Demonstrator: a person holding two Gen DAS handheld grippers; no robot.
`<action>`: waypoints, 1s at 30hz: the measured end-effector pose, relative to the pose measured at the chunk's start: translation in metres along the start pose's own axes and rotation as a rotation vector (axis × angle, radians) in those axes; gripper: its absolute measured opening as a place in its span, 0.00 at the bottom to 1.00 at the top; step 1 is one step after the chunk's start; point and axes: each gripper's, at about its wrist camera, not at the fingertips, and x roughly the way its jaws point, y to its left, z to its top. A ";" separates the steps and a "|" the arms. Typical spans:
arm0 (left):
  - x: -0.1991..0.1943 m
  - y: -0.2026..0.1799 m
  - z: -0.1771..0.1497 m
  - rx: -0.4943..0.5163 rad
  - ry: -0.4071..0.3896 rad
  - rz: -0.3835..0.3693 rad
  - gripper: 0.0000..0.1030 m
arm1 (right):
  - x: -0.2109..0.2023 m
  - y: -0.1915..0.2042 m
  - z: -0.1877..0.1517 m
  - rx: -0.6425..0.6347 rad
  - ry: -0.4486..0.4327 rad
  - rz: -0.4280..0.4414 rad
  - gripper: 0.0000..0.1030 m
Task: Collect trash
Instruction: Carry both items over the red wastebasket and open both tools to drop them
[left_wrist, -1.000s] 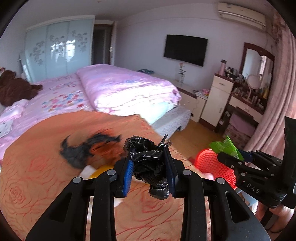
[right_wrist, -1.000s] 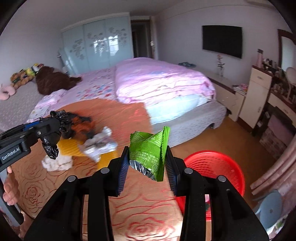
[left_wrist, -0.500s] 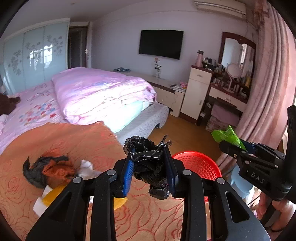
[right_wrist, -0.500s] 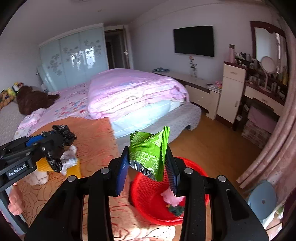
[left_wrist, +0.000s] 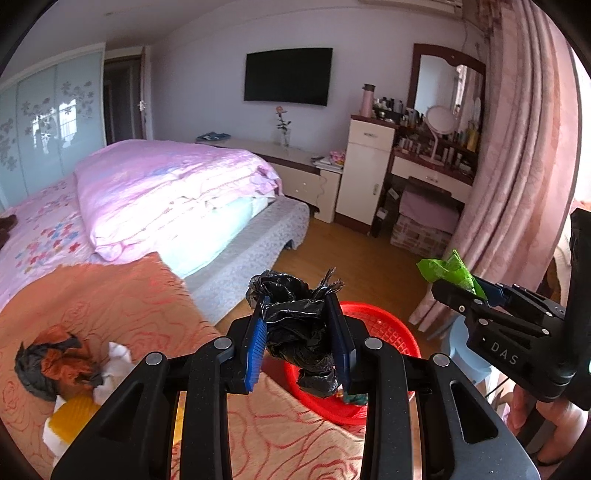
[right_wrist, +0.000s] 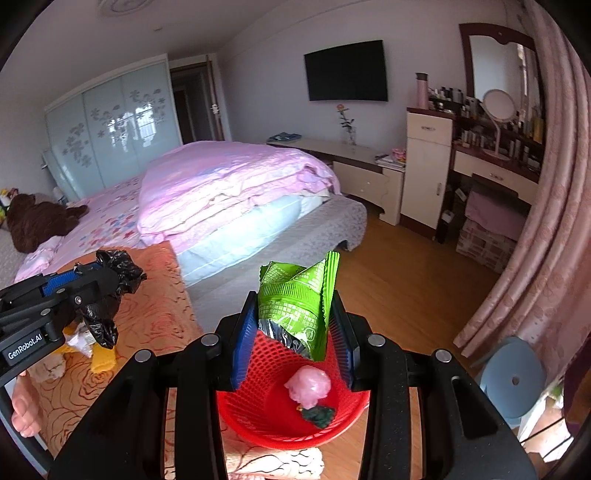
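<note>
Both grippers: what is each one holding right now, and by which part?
The left gripper pinches a crumpled black plastic bag across its middle. The right gripper clamps a green snack wrapper by its lower half.

The bed (left_wrist: 229, 243) carries an orange rose-patterned blanket (left_wrist: 122, 302) at its near end, spreading left of and beneath the left tongs (left_wrist: 299, 332). On the blanket, well left of those tongs, lies a crumpled black-and-orange wrapper (left_wrist: 51, 363), with white tissue (left_wrist: 118, 356) touching its right side and a yellow piece (left_wrist: 72, 417) just below. Farther back on the bed a folded pink quilt (left_wrist: 166, 184) lies.
</note>
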 end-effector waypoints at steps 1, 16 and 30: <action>0.003 -0.003 0.001 0.003 0.005 -0.004 0.29 | 0.002 -0.004 0.000 0.008 0.001 -0.007 0.36; 0.066 -0.039 -0.003 0.076 0.118 -0.042 0.29 | 0.033 -0.043 -0.018 0.097 0.078 -0.068 0.36; 0.117 -0.039 -0.025 0.050 0.259 -0.078 0.30 | 0.070 -0.040 -0.040 0.096 0.212 -0.061 0.36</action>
